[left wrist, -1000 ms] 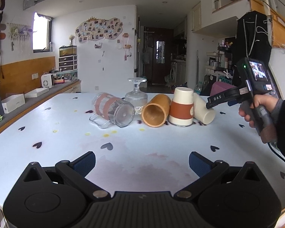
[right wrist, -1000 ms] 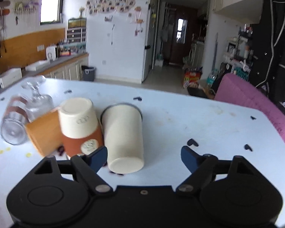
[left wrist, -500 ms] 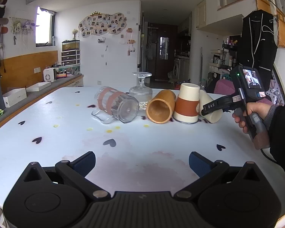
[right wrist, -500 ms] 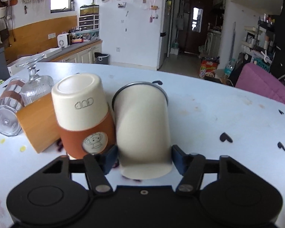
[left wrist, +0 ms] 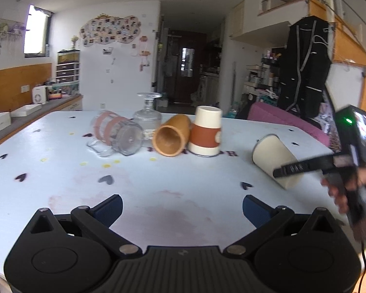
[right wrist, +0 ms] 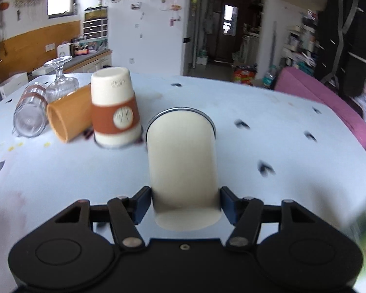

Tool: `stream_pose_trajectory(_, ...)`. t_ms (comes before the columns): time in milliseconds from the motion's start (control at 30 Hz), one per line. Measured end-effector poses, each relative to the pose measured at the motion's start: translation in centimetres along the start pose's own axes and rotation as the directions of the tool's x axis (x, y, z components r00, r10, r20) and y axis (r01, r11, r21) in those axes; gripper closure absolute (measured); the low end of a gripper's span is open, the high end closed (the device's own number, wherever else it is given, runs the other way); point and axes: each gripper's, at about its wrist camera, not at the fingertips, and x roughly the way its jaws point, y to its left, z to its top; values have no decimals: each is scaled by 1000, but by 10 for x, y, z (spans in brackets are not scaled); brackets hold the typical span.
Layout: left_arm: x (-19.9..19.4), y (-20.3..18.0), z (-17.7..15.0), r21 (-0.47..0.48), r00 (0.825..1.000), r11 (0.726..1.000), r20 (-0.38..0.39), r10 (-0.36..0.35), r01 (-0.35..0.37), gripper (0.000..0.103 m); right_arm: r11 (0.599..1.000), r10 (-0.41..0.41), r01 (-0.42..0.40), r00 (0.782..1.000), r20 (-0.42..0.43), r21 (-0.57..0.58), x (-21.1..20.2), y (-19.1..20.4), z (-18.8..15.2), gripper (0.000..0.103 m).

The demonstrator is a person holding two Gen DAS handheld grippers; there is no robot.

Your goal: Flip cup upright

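My right gripper (right wrist: pixel 185 201) is shut on a cream cup (right wrist: pixel 183 161) with a metal rim, gripped near its base. It holds the cup tilted above the white table (right wrist: pixel 256 127), mouth pointing away. In the left wrist view the cream cup (left wrist: pixel 273 158) hangs at the right, held by the right gripper (left wrist: pixel 290 168). My left gripper (left wrist: pixel 181 207) is open and empty low over the table's near edge.
A row of vessels stands at the back: a glass mug (left wrist: pixel 119 134) on its side, an upside-down stemmed glass (left wrist: pixel 147 119), an orange cup (left wrist: pixel 172 135) on its side, an upside-down cream cup with a brown sleeve (left wrist: pixel 206 131). A pink chair (left wrist: pixel 285 122) stands beyond.
My right gripper closed on the cream cup, lifted it off the table and carried it right, away from the row. The left gripper stayed open and only shifted its view slightly.
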Motion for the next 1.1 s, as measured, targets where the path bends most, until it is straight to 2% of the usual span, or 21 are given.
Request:
stream_pose_trajectory(200, 16, -19, 3, -24, 991, 994, -76, -112, 110, 2, 995, -7, 7, 1000, 2, 103, -57, -19, -46, 40)
stream_pose_trajectory(300, 28, -30, 6, -32, 977, 984, -119, -178, 176, 5, 990, 7, -9, 1000, 17, 141, -75, -25, -66, 40)
stream_pose_trajectory(367, 39, -36, 10, -49, 960, 972, -153, -234, 229, 5, 989, 12, -18, 999, 38, 147, -86, -26, -80, 40)
stream_pose_trajectory(433, 52, -42, 18, -88, 938, 955, -185, -293, 282, 5, 991, 3, -11, 998, 58, 137, -92, -25, -87, 40)
stream_pose_trajectory(500, 67, -52, 25, -141, 906, 928, -206, -369, 345, 5, 992, -12, 2, 997, 78, 128, -94, -24, -93, 40)
stream_pose_trajectory(633, 107, -72, 41, -276, 825, 857, -258, -502, 435, 5, 992, -19, 5, 994, 106, 127, -96, -24, -99, 40)
stream_pose_trajectory(767, 148, -87, 52, -459, 741, 767, -288, -606, 449, 8, 991, -21, 4, 992, 127, 133, -97, -24, -103, 40)
stream_pose_trajectory(800, 156, -90, 52, -492, 730, 750, -291, -619, 441, 8, 991, -24, 7, 991, 131, 132, -97, -24, -105, 40)
stream_pose_trajectory(833, 163, -94, 54, -517, 726, 742, -292, -623, 428, 8, 992, -27, 10, 991, 135, 129, -97, -23, -106, 40)
stream_pose_trajectory(933, 179, -102, 54, -561, 717, 722, -295, -632, 406, 8, 992, -34, 16, 989, 143, 123, -97, -21, -108, 40)
stream_pose_trajectory(1067, 197, -108, 48, -599, 683, 700, -322, -656, 389, 8, 993, -31, 13, 988, 150, 118, -97, -21, -111, 40)
stream_pose_trajectory(1100, 201, -109, 47, -603, 681, 699, -325, -656, 385, 8, 993, -30, 12, 988, 151, 117, -98, -21, -112, 40)
